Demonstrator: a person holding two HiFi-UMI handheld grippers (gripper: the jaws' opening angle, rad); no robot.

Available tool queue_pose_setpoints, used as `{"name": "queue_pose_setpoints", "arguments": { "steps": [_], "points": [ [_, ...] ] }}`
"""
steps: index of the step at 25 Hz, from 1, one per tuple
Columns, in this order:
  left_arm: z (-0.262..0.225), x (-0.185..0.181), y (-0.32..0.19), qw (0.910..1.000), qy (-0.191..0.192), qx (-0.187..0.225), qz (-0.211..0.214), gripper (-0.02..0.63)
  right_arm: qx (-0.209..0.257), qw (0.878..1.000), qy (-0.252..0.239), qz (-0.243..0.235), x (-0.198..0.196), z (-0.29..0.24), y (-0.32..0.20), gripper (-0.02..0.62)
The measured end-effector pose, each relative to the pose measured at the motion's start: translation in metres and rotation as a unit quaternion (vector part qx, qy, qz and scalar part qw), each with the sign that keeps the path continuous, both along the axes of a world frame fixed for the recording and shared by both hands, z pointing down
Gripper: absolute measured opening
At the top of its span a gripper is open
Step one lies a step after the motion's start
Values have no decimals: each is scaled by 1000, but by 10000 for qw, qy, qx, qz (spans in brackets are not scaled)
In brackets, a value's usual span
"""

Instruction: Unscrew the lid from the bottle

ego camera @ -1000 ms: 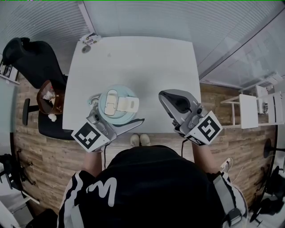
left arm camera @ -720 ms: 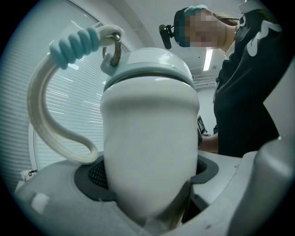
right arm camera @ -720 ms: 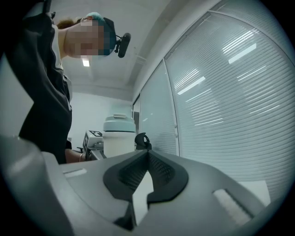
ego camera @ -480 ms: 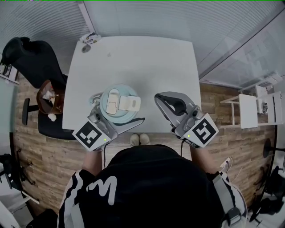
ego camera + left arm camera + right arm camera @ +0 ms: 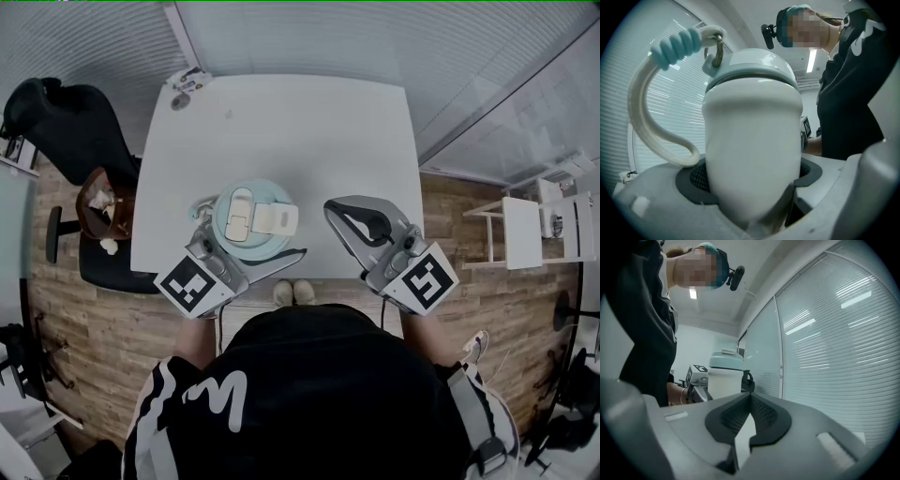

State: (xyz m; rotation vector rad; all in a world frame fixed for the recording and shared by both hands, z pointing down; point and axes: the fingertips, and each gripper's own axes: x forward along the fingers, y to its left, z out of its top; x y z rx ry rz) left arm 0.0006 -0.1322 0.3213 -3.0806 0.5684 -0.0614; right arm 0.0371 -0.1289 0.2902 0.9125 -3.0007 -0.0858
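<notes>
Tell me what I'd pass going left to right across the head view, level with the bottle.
black chair → bottle → right tongs → white rack. The left tongs overlap the bottle, so they are left out.

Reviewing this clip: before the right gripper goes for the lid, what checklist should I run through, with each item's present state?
1. Left gripper clamped on the bottle: ok.
2. Bottle upright: ok, as the right gripper view shows.
3. Lid seated on the bottle: ok, not yet unscrewed.
4. Right gripper empty: ok, nothing between its jaws.
5. Right jaws open wide enough for the lid: not ok, they are shut.
6. Carry strap clear of the lid's side: cannot tell; it loops off a ring beside the lid.
</notes>
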Motion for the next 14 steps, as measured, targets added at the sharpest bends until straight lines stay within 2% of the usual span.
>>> {"name": "queue_pose_setpoints", "arguments": {
  "steps": [14],
  "points": [
    [-2,0,-1,10000,51,40,-28,451,-2,10000,-62,-57,-2,-2,3,0]
  ]
}}
